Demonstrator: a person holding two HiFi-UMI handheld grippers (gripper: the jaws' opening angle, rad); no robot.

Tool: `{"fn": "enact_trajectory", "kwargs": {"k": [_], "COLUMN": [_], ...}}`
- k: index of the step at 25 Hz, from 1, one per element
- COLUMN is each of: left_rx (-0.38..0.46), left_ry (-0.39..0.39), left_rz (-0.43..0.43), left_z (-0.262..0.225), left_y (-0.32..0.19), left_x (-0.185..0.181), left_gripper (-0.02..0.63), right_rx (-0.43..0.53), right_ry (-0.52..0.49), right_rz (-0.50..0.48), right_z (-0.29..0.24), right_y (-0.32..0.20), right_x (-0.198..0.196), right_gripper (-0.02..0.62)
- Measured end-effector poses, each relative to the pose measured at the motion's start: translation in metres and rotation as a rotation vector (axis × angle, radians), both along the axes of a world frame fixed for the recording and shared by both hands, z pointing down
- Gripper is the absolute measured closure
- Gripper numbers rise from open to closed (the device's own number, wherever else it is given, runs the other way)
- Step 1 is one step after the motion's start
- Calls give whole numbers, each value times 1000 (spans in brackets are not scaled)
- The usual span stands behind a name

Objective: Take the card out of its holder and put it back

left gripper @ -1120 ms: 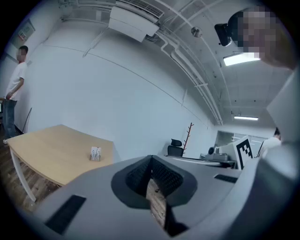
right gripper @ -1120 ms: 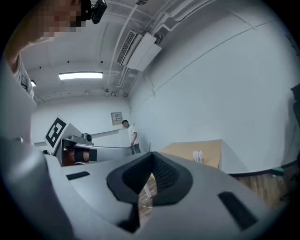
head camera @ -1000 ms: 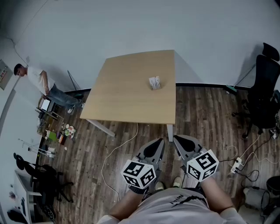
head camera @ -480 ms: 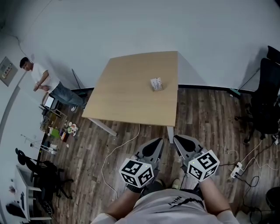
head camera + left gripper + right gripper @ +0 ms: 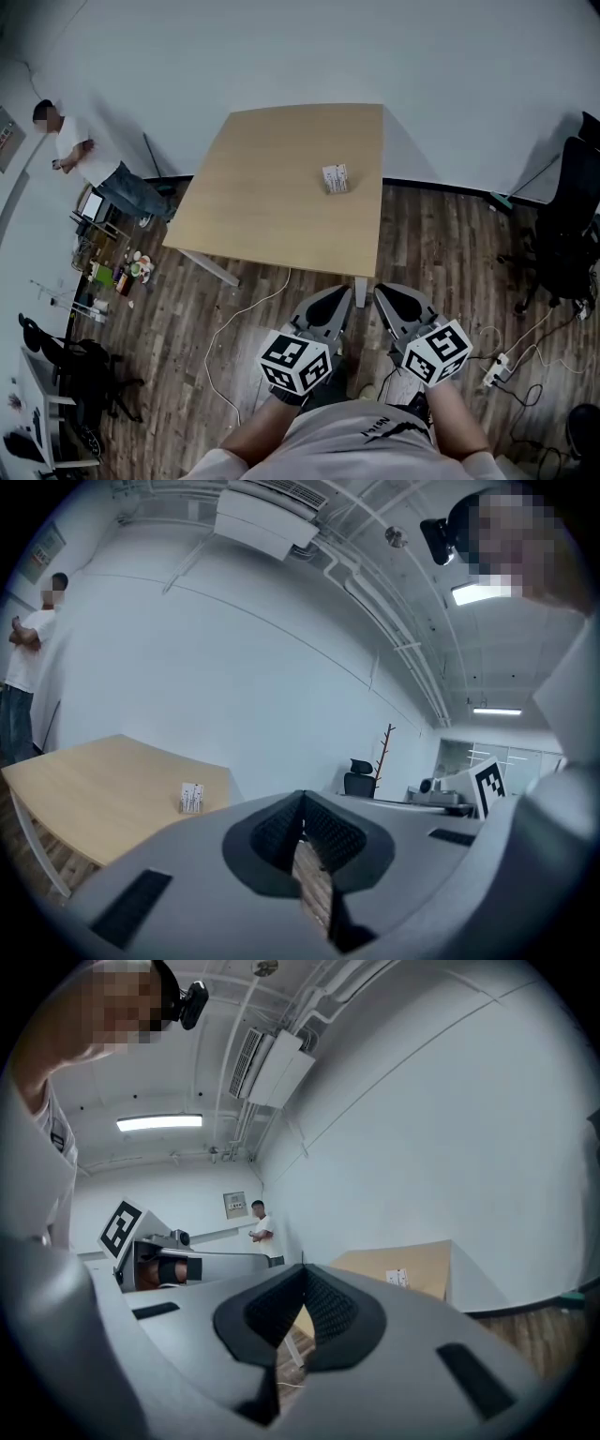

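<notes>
Table (image 5: 272, 187) nearer; both grippers (image 5: 341, 303) (image 5: 381, 292) closed, empty.

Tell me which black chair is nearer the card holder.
The chair at right: the card holder sits by that table edge; the other chair is far left.

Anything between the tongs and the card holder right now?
Nothing visible. The left tongs and right tongs are shut, empty, over the floor, short of the table. The card holder stands alone near the table's right edge, with only bare tabletop before it.
</notes>
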State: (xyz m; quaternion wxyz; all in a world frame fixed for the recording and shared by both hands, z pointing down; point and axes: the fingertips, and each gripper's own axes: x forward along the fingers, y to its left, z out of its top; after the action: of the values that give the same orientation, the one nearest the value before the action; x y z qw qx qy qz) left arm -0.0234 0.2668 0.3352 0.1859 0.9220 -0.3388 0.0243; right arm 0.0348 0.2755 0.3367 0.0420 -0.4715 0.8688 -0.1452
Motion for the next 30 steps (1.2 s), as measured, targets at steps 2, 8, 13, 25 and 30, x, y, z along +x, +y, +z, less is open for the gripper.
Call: {"fn": "enact_trajectory", "kwargs": {"k": [2,8,13,25,30], "left_rx": [-3,5,13,-26,-40], "left_ry": [2,-2,-10,-8,-25], "left_rz": [6,28,69,71,-17], "left_z": [5,13,18,55,80], "left_y": [-21,-102,-165,-261,-313], "left_x": [-3,-14,-18,-4,7], "left_gripper": [592,592,592,592,592], "right_rx": [2,3,-2,-33,-53], "right_ry": [3,30,47,98,119], "right_rz": [3,19,56,-30,-110], "right_z": [1,3,7,46,78], "right_y": [-20,-96,-157,-256,-323], "right_x": [-4,-16,-21,3,24], "right_gripper": [581,581,581,580,580]}}
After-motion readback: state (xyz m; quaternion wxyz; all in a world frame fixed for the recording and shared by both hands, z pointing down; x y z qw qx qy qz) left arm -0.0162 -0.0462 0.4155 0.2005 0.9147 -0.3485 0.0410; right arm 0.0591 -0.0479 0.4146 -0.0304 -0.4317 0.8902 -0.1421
